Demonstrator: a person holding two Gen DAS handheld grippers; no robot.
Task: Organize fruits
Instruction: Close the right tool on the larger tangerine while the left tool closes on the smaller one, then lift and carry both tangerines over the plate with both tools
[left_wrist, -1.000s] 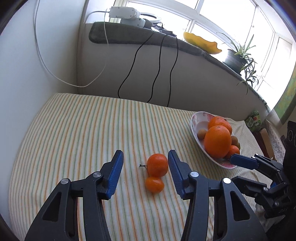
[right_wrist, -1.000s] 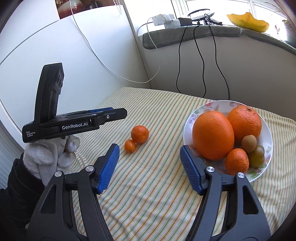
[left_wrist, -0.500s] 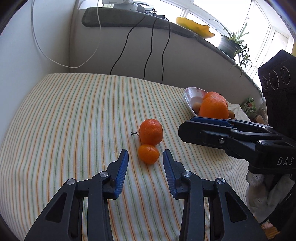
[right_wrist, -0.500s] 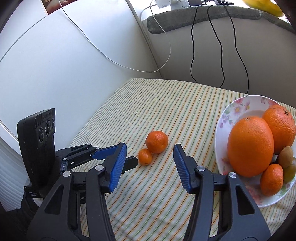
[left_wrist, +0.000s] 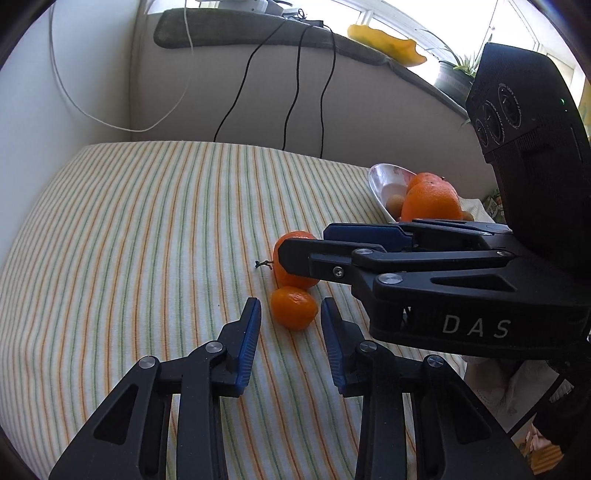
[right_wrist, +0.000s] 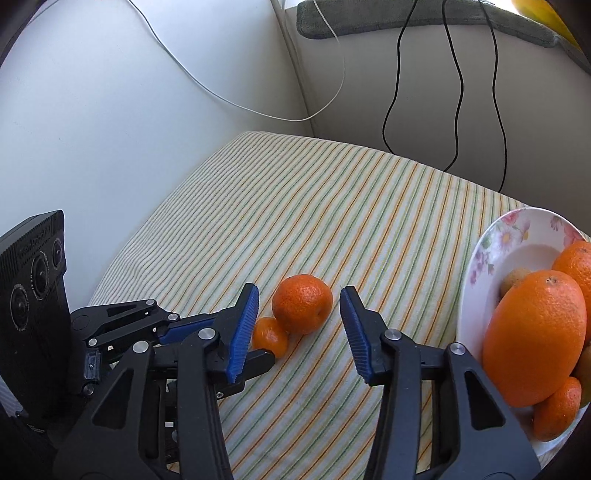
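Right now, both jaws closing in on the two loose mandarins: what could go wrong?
1. The small mandarin and big mandarin touch, so gripping one may roll the other.
2. The left gripper and right gripper, jaws just closing but not yet gripping, nearly overlap and may collide.
3. A knocked fruit could roll across the striped cloth.

Orange mandarins (right_wrist: 302, 303) lie on a green-and-orange striped cloth (right_wrist: 332, 206) beside a white, pink-flowered plate (right_wrist: 495, 243).

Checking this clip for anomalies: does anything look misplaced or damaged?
Two mandarins, a larger one and a smaller one, sit touching on the striped cloth, outside the floral plate holding the other fruit. Nothing looks damaged or spilled.
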